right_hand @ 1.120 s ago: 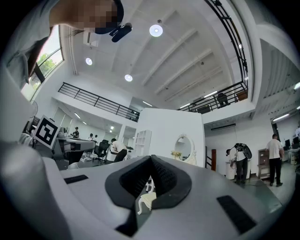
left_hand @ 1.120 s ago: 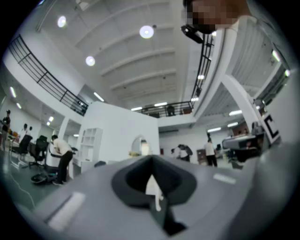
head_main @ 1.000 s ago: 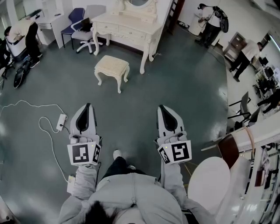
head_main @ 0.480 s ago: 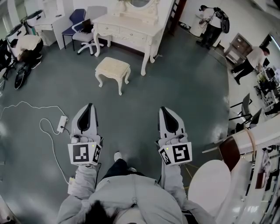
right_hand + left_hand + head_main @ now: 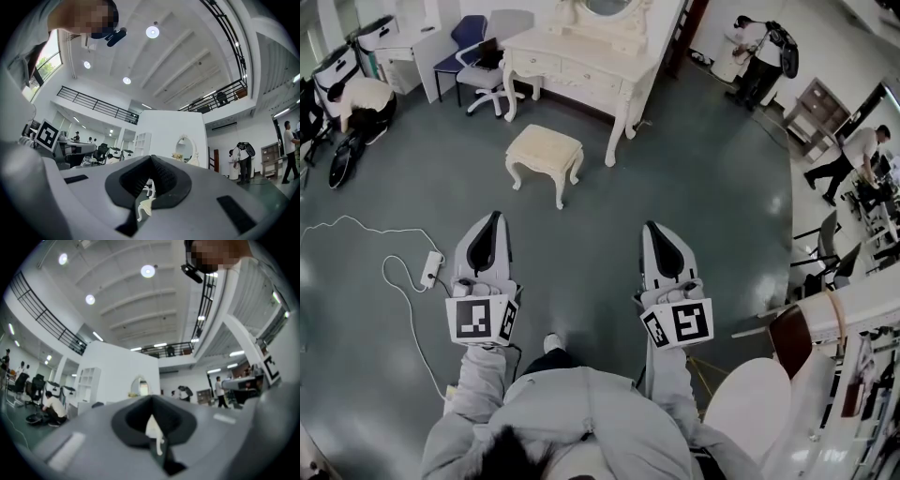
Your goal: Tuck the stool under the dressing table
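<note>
Head view: the stool [image 5: 545, 150] stands on open floor in front of the dressing table [image 5: 581, 58]. It is near the table but apart from it, not under it, and turned a little askew to the table's front. The left tool [image 5: 491, 221] and the right tool [image 5: 655, 231] are held side by side at waist height, well short of the stool, each with its jaws brought together on nothing.

The step in hand looks like the approach. To do it well, walk up close and meet the seat on both sides evenly. Square the stool to the table first, then slide it straight in between the front legs so that no leg catches. The power strip [image 5: 431, 265] and its cable lie to the left, clear of a straight path.

Left gripper view: the jaws meet at their tip, and only a sliver of something pale shows through the slot. The camera looks upward at ceiling lights and a railed balcony, none of which the head view shows.

Right gripper view: the jaws are likewise closed and empty. The arched mirror [image 5: 183, 146] on the dressing table shows whole here, where the head view clips it. Only the head view shows the floor gap between stool and table.
</note>
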A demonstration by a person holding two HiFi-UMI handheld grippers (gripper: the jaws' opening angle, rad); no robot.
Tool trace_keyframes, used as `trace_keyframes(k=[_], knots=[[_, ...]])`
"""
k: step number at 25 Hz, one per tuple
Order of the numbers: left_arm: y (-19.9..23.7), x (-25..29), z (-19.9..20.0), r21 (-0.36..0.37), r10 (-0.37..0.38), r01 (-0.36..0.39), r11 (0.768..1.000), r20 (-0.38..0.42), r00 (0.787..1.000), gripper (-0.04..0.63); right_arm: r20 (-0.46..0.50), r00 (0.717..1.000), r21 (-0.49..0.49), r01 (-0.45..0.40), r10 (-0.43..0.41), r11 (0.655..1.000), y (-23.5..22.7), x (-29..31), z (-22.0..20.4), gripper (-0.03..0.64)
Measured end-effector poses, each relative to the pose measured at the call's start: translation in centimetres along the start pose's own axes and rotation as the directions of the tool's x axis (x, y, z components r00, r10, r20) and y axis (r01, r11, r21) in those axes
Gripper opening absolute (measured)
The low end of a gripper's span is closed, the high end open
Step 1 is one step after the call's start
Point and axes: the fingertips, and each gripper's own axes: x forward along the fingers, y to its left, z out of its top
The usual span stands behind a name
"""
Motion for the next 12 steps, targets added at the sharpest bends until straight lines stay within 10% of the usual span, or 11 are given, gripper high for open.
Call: trace_keyframes(k=[12], knots=[[4.6, 4.6, -1.2, 0.005, -0.016, 0.016, 1.0, 0.012, 1.0, 0.009, 0.025, 1.0, -0.001, 0.002, -0.002, 1.0, 0.7, 6.6, -1.1, -0.008]])
